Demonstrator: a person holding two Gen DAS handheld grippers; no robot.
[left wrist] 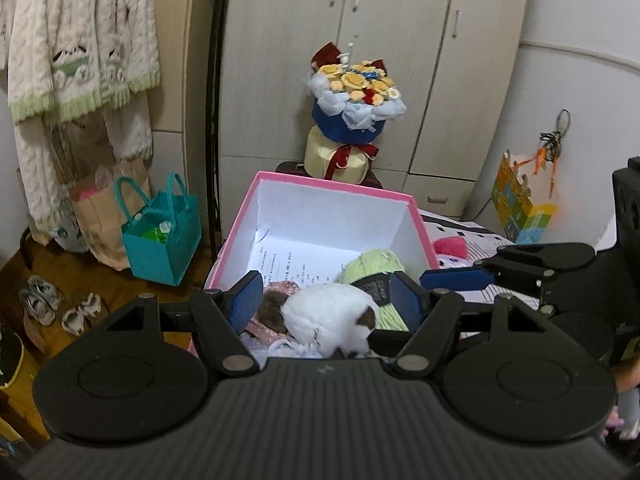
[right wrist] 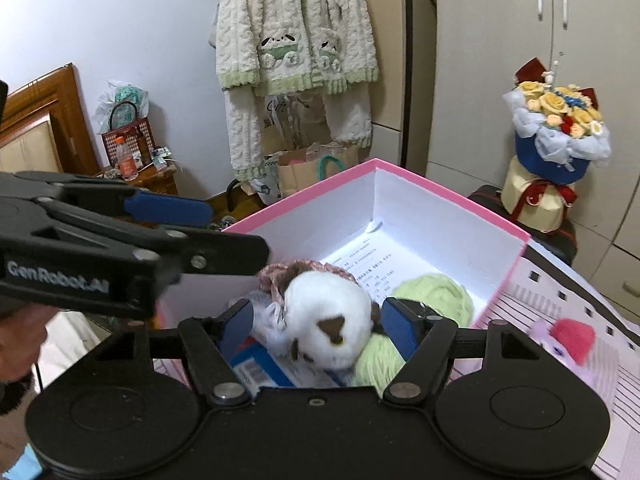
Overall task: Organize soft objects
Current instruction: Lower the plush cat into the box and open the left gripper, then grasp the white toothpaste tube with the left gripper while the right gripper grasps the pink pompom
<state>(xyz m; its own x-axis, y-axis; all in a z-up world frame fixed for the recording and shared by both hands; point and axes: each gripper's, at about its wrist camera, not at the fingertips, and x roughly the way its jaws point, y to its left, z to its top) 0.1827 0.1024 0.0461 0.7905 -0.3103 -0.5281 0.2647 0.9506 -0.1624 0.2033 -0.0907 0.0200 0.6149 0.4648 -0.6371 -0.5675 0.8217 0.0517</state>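
Progress check, both wrist views, read left to right.

Left hand-held gripper point(left wrist: 326, 298): jaws stand part open, one pad either side of the white plush toy point(left wrist: 330, 320) but clear of it, as far as I can tell. I judge nothing is held. From the right wrist view this gripper sits at about 9 o'clock, over the near-left corner of the pink box point(right wrist: 400, 178).

Pink box contents: white plush toy with brown patches near the 6 o'clock wall; a pink-brown crocheted piece point(right wrist: 298, 270) touching it at 11 o'clock; green yarn skeins point(right wrist: 436, 292) beside it at 3 o'clock. A printed sheet point(right wrist: 360, 260) lies on the box floor toward 12 o'clock. Something blue and white, perhaps a packet point(right wrist: 256, 364), lies under the toy at 7 o'clock; I cannot identify it.

Right hand-held gripper point(right wrist: 318, 322): jaws also part open, pads flanking the same toy without pressing on it. Empty, by my reading.

Still outside the box: a pink and lilac plush item point(right wrist: 568, 344) on the patterned bed cover point(right wrist: 540, 292), at 3 o'clock of the box.

Judgement: several soft items are stowed; the toy looks set down. At least the pink plush remains to go in. The far half of the box has room.
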